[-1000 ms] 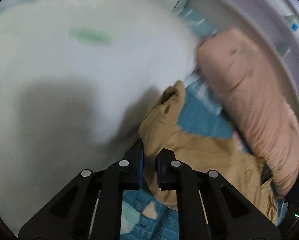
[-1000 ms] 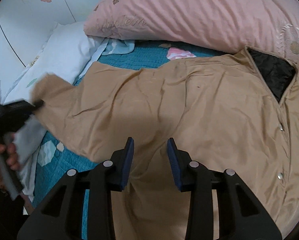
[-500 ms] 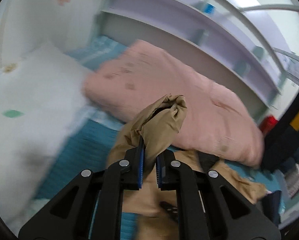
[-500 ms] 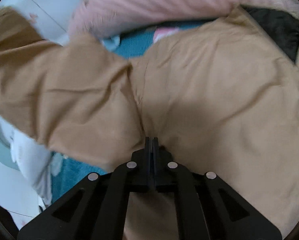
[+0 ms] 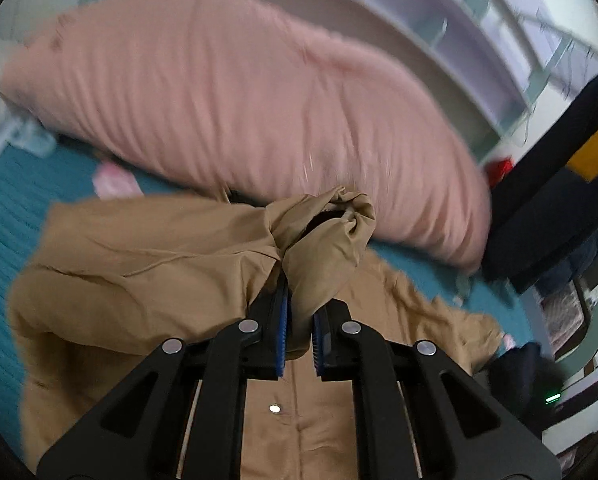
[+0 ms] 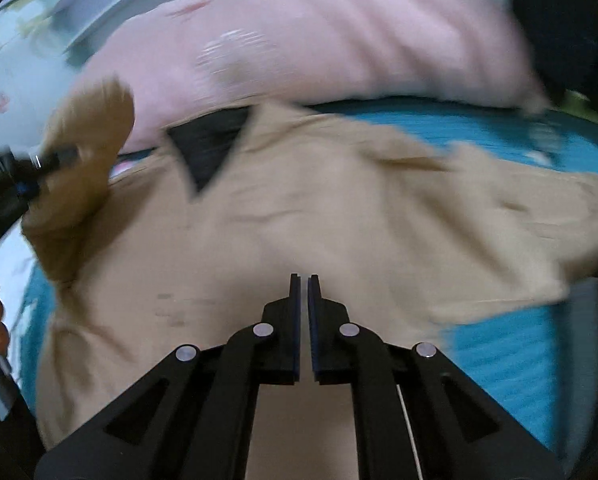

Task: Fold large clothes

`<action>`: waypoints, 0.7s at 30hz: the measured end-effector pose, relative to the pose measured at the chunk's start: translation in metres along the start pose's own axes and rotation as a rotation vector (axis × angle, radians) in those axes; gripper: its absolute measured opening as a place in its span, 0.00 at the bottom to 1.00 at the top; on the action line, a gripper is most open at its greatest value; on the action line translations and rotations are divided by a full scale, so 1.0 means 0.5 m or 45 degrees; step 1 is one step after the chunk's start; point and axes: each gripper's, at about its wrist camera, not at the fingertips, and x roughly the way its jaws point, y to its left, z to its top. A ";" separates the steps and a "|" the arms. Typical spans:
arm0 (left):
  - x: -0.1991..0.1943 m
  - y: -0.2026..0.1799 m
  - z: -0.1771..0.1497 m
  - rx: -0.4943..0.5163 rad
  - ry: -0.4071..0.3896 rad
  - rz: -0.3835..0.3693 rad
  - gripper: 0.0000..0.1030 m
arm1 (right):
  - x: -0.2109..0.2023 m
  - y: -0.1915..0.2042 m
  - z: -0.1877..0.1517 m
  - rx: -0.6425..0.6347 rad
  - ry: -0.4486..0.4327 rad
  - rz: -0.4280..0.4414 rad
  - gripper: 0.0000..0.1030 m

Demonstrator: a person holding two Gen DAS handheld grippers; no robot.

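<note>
left wrist, one tan jacket [image 5: 147, 264], one pink pillow [image 5: 235, 92]

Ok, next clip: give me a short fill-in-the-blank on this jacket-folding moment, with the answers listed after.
1. The left gripper is shut on the tan jacket's ____.
2. The bedding bundle behind the tan jacket is ____ in colour.
3. The jacket lies on a ____ bedspread.
4. The right gripper has nearly shut jaws with ____ between them.

Answers: sleeve; pink; teal; nothing
</note>
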 end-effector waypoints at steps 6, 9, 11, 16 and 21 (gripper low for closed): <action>0.162 -0.021 -0.079 -0.014 0.220 0.067 0.10 | -0.050 -0.154 -0.015 0.115 -0.046 -0.117 0.05; 0.196 -0.025 -0.101 -0.033 0.265 0.065 0.10 | -0.079 -0.203 -0.010 0.158 -0.091 -0.162 0.06; 0.206 -0.038 -0.109 -0.011 0.280 0.075 0.15 | -0.099 -0.234 -0.001 0.176 -0.119 -0.182 0.06; 0.201 -0.089 -0.110 0.005 0.260 -0.020 0.70 | -0.120 -0.314 0.040 0.351 -0.155 -0.223 0.21; 0.193 -0.165 -0.122 0.175 0.238 -0.029 0.77 | -0.115 -0.355 0.076 0.490 -0.063 -0.157 0.34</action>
